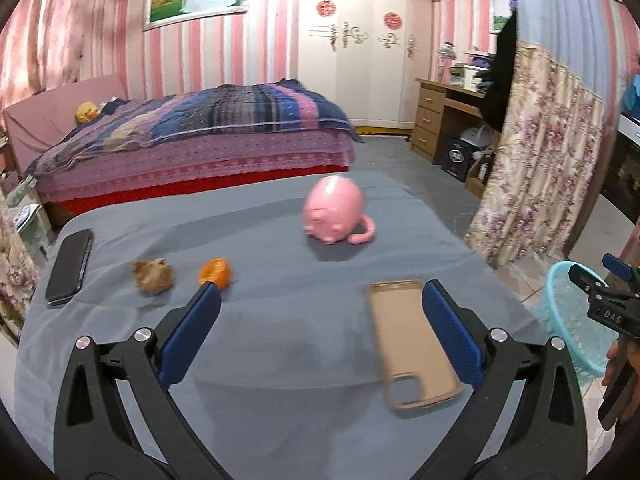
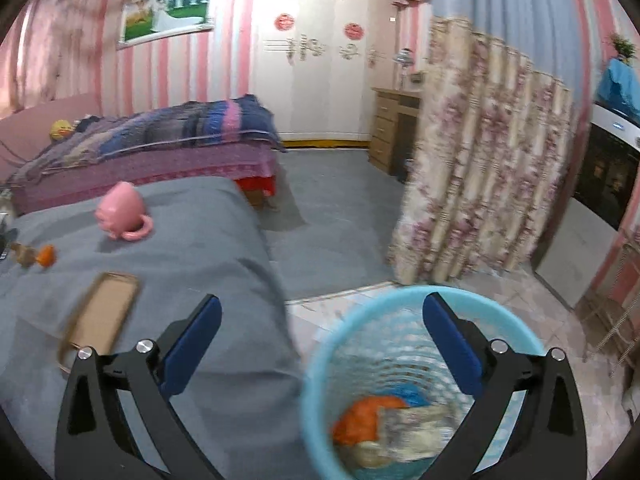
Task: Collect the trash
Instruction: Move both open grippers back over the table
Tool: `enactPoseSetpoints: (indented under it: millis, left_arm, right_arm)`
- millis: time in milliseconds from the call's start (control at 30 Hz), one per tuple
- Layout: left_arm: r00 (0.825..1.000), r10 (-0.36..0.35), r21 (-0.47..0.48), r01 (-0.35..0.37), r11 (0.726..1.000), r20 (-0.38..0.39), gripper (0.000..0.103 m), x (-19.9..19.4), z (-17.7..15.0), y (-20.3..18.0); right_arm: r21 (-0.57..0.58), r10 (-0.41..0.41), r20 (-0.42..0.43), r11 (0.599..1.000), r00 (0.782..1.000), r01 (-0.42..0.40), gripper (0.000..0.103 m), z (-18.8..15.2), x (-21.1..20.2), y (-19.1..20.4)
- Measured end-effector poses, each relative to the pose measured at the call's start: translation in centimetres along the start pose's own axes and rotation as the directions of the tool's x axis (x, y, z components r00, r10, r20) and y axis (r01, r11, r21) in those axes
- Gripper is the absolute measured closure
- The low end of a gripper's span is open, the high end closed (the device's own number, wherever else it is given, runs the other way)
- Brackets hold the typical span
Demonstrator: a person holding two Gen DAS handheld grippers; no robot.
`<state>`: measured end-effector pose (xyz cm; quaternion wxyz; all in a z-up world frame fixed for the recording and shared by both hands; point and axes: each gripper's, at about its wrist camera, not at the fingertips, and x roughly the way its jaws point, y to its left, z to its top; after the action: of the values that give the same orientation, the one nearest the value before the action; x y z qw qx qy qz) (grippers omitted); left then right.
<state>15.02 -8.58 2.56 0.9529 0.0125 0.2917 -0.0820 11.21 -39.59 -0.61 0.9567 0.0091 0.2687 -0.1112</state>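
Note:
On the grey-covered table (image 1: 260,344) lie a crumpled brown wad (image 1: 154,276) and an orange scrap (image 1: 216,273) at the left. My left gripper (image 1: 320,300) hangs open above the table with nothing between its fingers; its left fingertip is just in front of the orange scrap. My right gripper (image 2: 322,312) is open and empty over the light blue mesh bin (image 2: 404,384) on the floor right of the table. Orange, blue and pale trash (image 2: 384,420) lies in the bin. The right gripper (image 1: 600,292) also shows at the edge of the left wrist view.
A pink pig mug (image 1: 336,210) lies on its side mid-table. A tan phone case (image 1: 412,340) lies near my left gripper's right finger, and a black phone (image 1: 70,266) at the table's left edge. Behind are a bed (image 1: 192,148), a floral curtain (image 2: 480,160) and a wooden desk (image 1: 444,116).

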Motion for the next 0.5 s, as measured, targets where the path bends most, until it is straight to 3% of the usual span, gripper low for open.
enactPoseSetpoints:
  millis: [500]
  left_arm:
    - [0.990, 0.126, -0.135, -0.133, 0.982, -0.062, 0.006, 3.0, -1.9, 12.2]
  right_arm:
    - [-0.120, 0.166, -0.007, 0.979, 0.986, -0.166, 0.005, 1.8, 2.0, 13.5]
